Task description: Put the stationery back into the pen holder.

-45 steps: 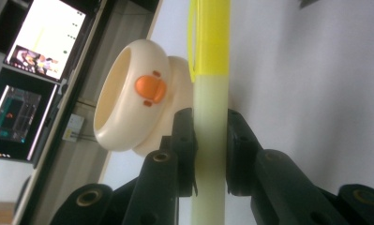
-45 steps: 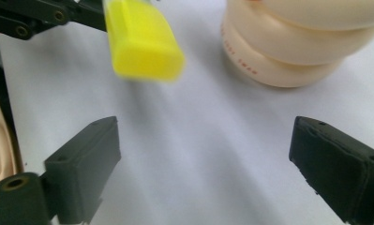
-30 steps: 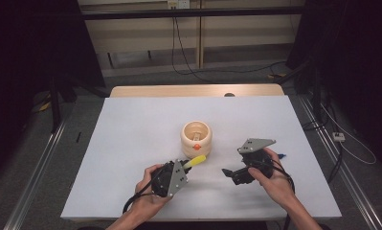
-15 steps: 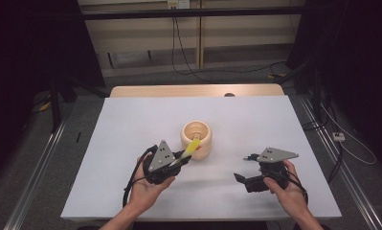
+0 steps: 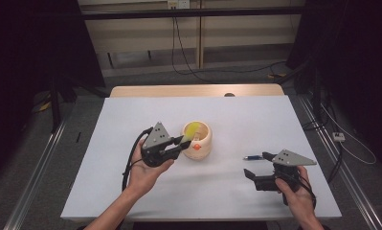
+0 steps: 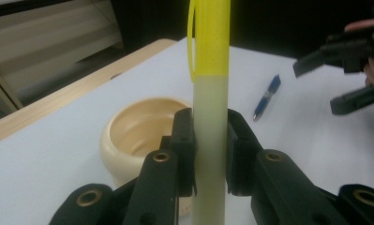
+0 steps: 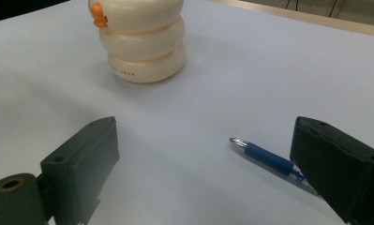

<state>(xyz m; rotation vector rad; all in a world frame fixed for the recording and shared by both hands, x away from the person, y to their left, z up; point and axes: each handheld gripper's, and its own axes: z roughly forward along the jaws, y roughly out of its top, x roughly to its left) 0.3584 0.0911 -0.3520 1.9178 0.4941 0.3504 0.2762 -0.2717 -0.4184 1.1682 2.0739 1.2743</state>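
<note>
The left tongs have lifted, pinching the yellow marker over the cream pot mid-frame. The right tongs, spread, sit lower right by the blue pen.

Black tongs, grey triangular top plates, black trailing cables, brass-ringed screw holes.

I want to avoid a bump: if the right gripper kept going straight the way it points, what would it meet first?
Probably the blue pen, lying on the white table just ahead of the open right gripper, partly behind one jaw. Farther along stands the cream ridged pot; depth is hard to judge.
</note>
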